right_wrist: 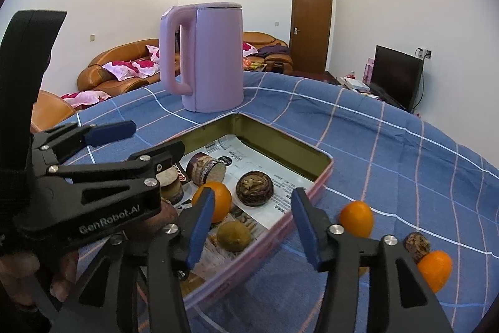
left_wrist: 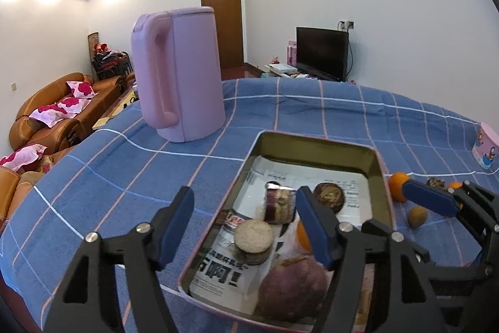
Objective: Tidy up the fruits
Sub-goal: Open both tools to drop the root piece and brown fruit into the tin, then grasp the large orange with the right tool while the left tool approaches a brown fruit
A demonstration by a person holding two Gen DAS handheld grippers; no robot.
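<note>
A pink-rimmed metal tin [right_wrist: 315, 173] lined with newspaper lies on the blue checked cloth; it also shows in the left wrist view [left_wrist: 382, 177]. Inside are an orange [right_wrist: 218, 200], a brown kiwi-like fruit [right_wrist: 234, 236], a dark round fruit [right_wrist: 254, 188], cut root pieces [right_wrist: 205, 169] and a purple sweet potato [left_wrist: 293, 286]. Outside, on the cloth, lie two oranges [right_wrist: 357, 217] [right_wrist: 435, 269] and a dark fruit [right_wrist: 418, 245]. My right gripper [right_wrist: 252, 227] is open and empty over the tin's near edge. My left gripper [left_wrist: 244, 228] is open and empty over the tin's left side.
A pink electric kettle [right_wrist: 207, 58] stands on the cloth behind the tin. A small pink cup [left_wrist: 486, 145] stands at the far right. A kiwi-like fruit [left_wrist: 417, 216] lies by the right gripper's finger. Sofas, a door and a TV lie beyond.
</note>
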